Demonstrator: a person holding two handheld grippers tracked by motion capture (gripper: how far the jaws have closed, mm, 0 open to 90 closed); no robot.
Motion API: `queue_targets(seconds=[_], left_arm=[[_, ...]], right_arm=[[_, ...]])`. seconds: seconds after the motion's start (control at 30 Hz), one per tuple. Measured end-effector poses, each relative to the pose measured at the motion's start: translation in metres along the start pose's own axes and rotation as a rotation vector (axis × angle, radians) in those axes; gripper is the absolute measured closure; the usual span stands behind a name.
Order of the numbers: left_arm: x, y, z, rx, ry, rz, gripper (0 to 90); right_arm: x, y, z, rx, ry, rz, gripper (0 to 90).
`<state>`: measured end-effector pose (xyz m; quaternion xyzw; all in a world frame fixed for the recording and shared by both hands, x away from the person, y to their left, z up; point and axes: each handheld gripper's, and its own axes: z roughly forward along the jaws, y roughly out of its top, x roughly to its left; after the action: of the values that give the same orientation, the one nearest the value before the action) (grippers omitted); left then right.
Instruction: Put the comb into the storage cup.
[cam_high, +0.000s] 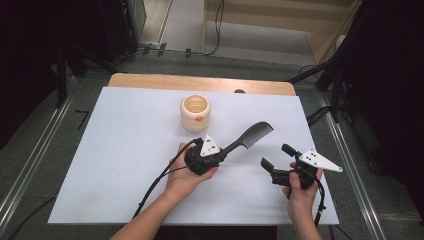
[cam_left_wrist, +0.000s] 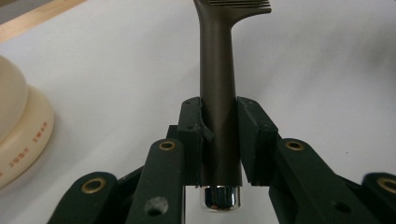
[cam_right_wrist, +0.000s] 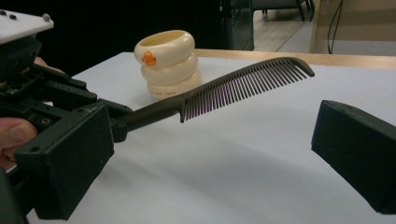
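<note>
1. Left gripper: I have its 2 jaws clenched on the handle of the dark comb. In the left gripper view the pads press both sides of the handle, and the chrome end cap sticks out behind the grip. The hold looks firm and square.

2. Comb position: it is lifted clear of the white table, at roughly the centre of the surface. Seen from above, it runs from my left gripper out toward 2 o'clock. In the right gripper view its teeth point downward and a shadow lies on the table beneath.

3. Right gripper: jaws spread wide, nothing between them. It sits at about 3 o'clock from the comb, near but apart, with the jaws aimed toward 10 o'clock.

4. Cream ringed cup: stands upright at 12 o'clock from my left gripper, close to the comb but not touching it. It has an orange mark on its side and looks empty as far as I can see.

5. Progress, in my judgement: pickup is done. What remains is most likely either a handover to the waiting right gripper or setting the comb into the cup; neither has started.
</note>
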<state>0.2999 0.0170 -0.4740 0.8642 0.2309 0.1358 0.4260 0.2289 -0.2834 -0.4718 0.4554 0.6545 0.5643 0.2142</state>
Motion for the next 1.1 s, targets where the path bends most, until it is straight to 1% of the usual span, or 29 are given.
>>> queue_targets(seconds=[0.17,0.33,0.37,0.47,0.53,0.67,0.73,0.8,0.93,0.97,1.1], left_arm=[[0.004,-0.008,-0.012,-0.021,0.016,-0.014,72.8],[0.008,-0.016,-0.025,-0.05,0.034,-0.038,72.8],[0.009,-0.017,-0.028,-0.052,0.04,-0.037,72.8],[0.011,-0.022,-0.035,-0.071,0.046,-0.056,72.8],[0.013,-0.026,-0.039,-0.078,0.048,-0.057,72.8],[0.013,-0.032,-0.047,-0.098,0.07,-0.061,72.7],[0.013,-0.035,-0.051,-0.109,0.083,-0.059,72.8],[0.014,-0.038,-0.055,-0.117,0.086,-0.065,72.7],[0.013,-0.044,-0.063,-0.144,0.104,-0.07,72.8],[0.012,-0.046,-0.065,-0.148,0.112,-0.061,72.8],[0.01,-0.052,-0.07,-0.168,0.134,-0.059,72.8]], right_arm=[[0.008,0.004,0.011,0.01,0.016,0.002,0.0],[0.015,0.007,0.02,0.017,0.029,0.004,0.0],[0.016,0.008,0.023,0.017,0.031,0.0,0.0],[0.02,0.009,0.029,0.021,0.041,0.002,0.0],[0.023,0.01,0.033,0.026,0.046,0.004,0.0],[0.03,0.012,0.042,0.032,0.069,0.009,0.0],[0.033,0.013,0.046,0.032,0.081,0.017,0.0],[0.035,0.015,0.051,0.032,0.096,0.029,0.0],[0.04,0.019,0.058,0.029,0.121,0.052,0.0],[0.041,0.02,0.06,0.028,0.128,0.059,0.0],[0.047,0.025,0.069,0.031,0.15,0.079,0.0]])
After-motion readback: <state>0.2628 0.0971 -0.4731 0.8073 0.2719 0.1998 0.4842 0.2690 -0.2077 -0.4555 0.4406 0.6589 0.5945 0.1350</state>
